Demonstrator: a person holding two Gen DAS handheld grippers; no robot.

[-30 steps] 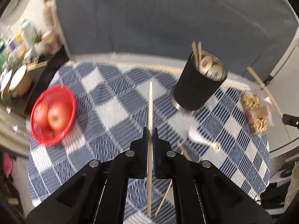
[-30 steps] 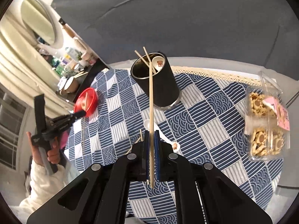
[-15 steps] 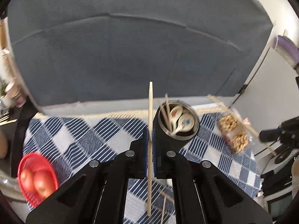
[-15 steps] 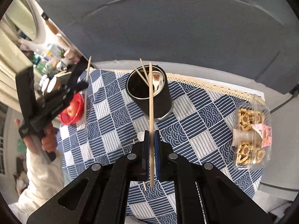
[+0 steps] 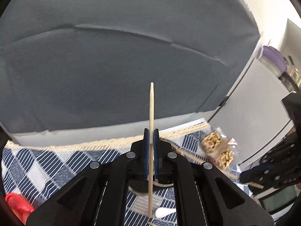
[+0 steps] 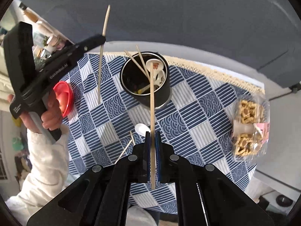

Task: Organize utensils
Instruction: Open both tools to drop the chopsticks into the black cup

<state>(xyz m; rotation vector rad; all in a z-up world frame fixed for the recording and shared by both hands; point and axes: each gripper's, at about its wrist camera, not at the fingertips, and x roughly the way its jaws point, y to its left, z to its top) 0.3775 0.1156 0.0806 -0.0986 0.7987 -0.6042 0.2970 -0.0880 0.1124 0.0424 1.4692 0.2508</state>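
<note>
I hold one chopstick (image 6: 152, 113) clamped in my right gripper (image 6: 152, 134), above the black holder (image 6: 145, 82) near the table's (image 6: 197, 113) far edge. My left gripper (image 5: 151, 131) pinches another chopstick (image 5: 151, 141). A white spoon (image 6: 140, 128) lies mid-table.

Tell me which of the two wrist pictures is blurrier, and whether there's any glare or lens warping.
Left wrist view: the tablecloth and snack pack are smeared by motion, while the left claw and its chopstick stay sharp; the upper right corner is washed out. Right wrist view: mostly crisp, black cup clear; fisheye bends the table edge and darkens the corners.
</note>
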